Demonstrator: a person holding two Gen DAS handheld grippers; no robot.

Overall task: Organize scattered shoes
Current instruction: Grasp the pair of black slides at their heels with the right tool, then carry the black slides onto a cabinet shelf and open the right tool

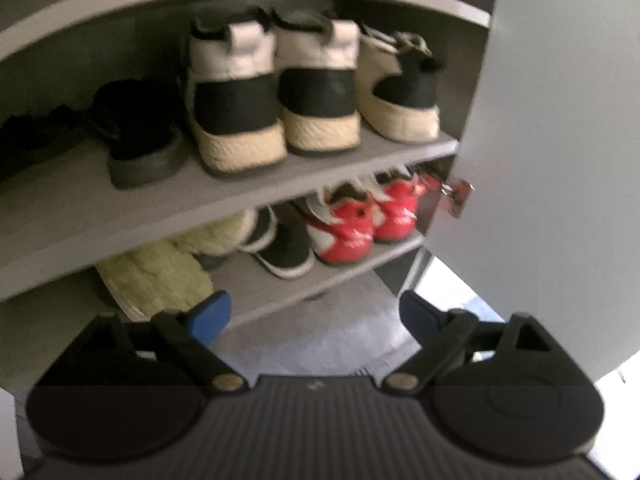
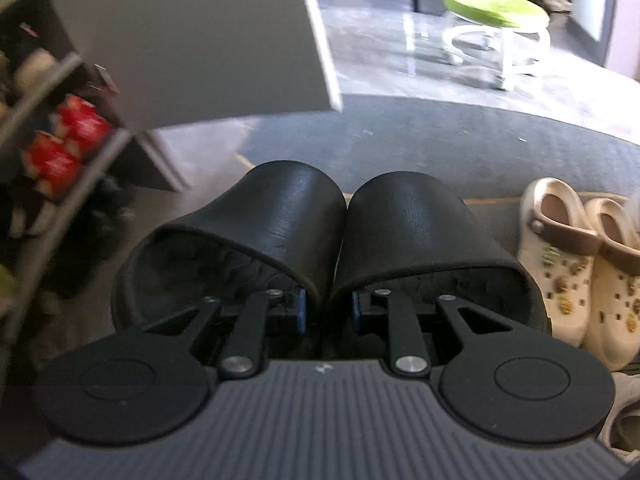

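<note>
Closest to the right wrist camera, the right claw (image 2: 326,307) is pinched narrow on a pair of black slippers (image 2: 320,232), one blue pad (image 2: 302,310) inside each slipper, so the two inner walls are pressed together between them. The slippers sit side by side, toes pointing away, above a dark mat (image 2: 440,140). To their right, on the floor, stand two cream clogs (image 2: 580,264) with small charms, touching each other. Further off is a stool (image 2: 496,12) with a green seat and white legs on a glossy floor. A grey cabinet door (image 2: 192,36) hangs open at upper left, and red shoes (image 2: 66,144) show on a shelf at the left edge.

In the left wrist view, the left claw (image 1: 316,316) is spread wide and holds nothing, its blue pads (image 1: 212,314) well apart, in front of the open shoe cabinet. On the middle shelf (image 1: 248,184) stand three high-top sneakers (image 1: 276,88), white and black with cream soles, heels outward and close together; left of them sits a dark shoe (image 1: 140,136). On the lower shelf (image 1: 280,280) are the red and white shoes (image 1: 360,220) at the right, a black shoe with white trim (image 1: 284,248) beside them, and pale green fuzzy slippers (image 1: 160,272) at the left. The door (image 1: 560,120) fills the right side, with a metal hinge (image 1: 458,196) at its edge.
</note>
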